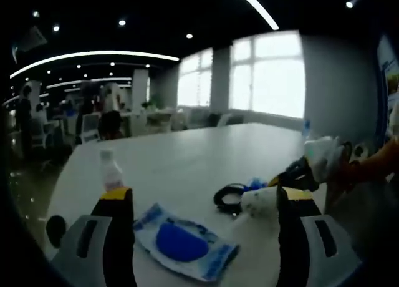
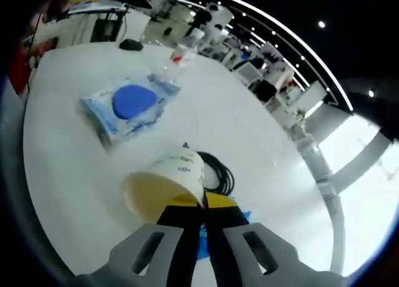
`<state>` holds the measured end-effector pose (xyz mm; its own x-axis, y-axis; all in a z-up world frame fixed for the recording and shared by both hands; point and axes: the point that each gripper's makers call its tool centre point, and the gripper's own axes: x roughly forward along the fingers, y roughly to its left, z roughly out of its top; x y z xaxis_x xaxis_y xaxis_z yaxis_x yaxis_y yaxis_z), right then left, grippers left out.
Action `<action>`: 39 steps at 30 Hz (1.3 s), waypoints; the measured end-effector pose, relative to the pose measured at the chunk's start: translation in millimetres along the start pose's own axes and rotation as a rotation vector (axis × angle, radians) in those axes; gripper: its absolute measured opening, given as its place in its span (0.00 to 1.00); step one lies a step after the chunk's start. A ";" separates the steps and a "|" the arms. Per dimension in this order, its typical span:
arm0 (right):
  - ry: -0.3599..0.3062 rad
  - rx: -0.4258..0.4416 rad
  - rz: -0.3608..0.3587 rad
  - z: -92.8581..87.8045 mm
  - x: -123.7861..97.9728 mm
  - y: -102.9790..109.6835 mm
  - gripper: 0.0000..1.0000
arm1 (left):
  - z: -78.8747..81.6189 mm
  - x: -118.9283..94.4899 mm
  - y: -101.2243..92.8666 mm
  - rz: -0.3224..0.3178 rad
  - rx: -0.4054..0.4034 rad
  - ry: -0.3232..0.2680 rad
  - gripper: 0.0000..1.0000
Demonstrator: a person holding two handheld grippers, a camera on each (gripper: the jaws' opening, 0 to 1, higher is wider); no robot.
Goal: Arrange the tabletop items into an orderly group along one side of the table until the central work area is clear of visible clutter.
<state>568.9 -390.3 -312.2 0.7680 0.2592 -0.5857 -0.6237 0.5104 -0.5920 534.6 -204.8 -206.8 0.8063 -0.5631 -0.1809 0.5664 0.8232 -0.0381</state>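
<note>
While the right tool point(image 2: 201, 203) pinches a cup point(image 2: 165, 186) rim low in frame, the left tool point(image 1: 202, 203) gapes open.
A blue packet point(image 2: 128, 107) lies upper left on the desk point(image 2: 262, 150); a cable point(image 2: 219, 171) coils behind the cup.

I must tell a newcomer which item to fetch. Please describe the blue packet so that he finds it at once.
On the white table, look beside the paper cup held in the right gripper. The packet lies flat between the cup and a small bottle. It alone is a clear wrapper with a round blue disc inside.
</note>
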 end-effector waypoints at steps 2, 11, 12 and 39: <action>0.003 -0.011 -0.010 0.1 -1.0 -2.3 0.01 | -1.3 -0.3 -6.9 -0.031 0.015 0.012 0.91; -0.020 0.065 0.038 8.7 -7.3 -0.2 0.01 | -12.3 -1.6 -30.5 -0.105 0.037 0.036 0.89; -0.030 0.070 0.059 11.8 -8.6 3.0 0.01 | -13.9 -2.1 -33.2 -0.113 0.040 0.040 0.89; -0.076 0.740 0.613 53.7 -40.5 75.9 0.01 | -54.3 -1.7 -73.6 -0.292 0.230 0.176 0.83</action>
<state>498.3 -318.0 -303.7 0.3626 0.6923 -0.6239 -0.6901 0.6493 0.3195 482.3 -260.6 -257.0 0.5760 -0.7333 -0.3613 0.8065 0.5820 0.1045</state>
